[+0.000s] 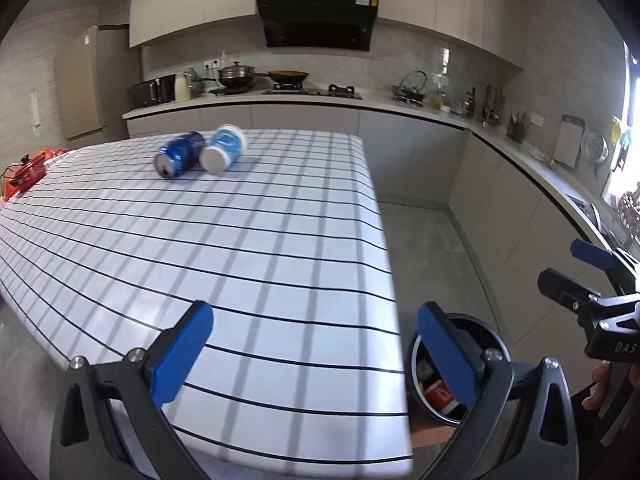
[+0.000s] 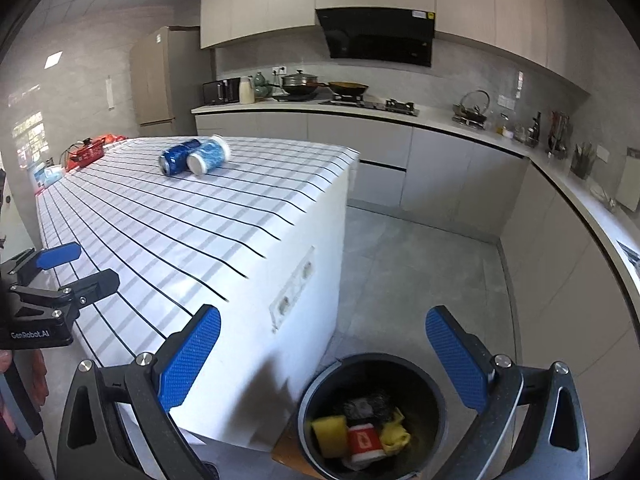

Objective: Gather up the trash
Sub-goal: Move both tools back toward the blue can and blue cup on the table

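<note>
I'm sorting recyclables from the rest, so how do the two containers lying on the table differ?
The blue can is dark, glossy metal with a pull-tab end facing the camera; the white-capped bottle is pale blue and white, with a plain white end facing us. The bottle looks somewhat wider than the can. Both lie on their sides, next to each other, on the checked tablecloth, and neither gripper holds them.

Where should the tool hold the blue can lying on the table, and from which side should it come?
Grip the blue can across its round body, coming from above. It lies on its side against the white-capped bottle, so one finger probably must slip between them.
</note>
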Available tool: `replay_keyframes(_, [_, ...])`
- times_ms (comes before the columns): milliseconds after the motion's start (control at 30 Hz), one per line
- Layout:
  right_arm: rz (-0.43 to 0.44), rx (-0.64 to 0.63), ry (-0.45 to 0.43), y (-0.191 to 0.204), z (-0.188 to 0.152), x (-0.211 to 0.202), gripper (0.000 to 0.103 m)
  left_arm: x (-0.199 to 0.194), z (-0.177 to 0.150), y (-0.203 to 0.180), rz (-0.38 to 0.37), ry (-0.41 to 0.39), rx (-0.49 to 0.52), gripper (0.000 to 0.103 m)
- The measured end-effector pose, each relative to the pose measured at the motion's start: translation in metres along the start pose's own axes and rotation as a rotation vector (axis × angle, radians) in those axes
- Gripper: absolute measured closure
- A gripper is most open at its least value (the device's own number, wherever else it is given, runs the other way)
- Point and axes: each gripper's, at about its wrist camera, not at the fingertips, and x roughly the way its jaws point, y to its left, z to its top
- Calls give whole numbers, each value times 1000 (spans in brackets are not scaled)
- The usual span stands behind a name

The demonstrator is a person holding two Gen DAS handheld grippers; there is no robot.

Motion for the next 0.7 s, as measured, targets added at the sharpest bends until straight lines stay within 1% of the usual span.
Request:
replay_keyframes(333, [47, -41, -22, 78, 36, 20, 0, -4, 7, 73, 52, -20, -41, 1])
replay_keyframes(533, [76, -61, -27, 115, 53, 38, 0, -5, 10, 111, 85, -26, -55, 1])
replay_keyframes(700, [92, -74, -31, 143, 65, 51, 0, 0, 19, 142, 106, -30, -66, 1])
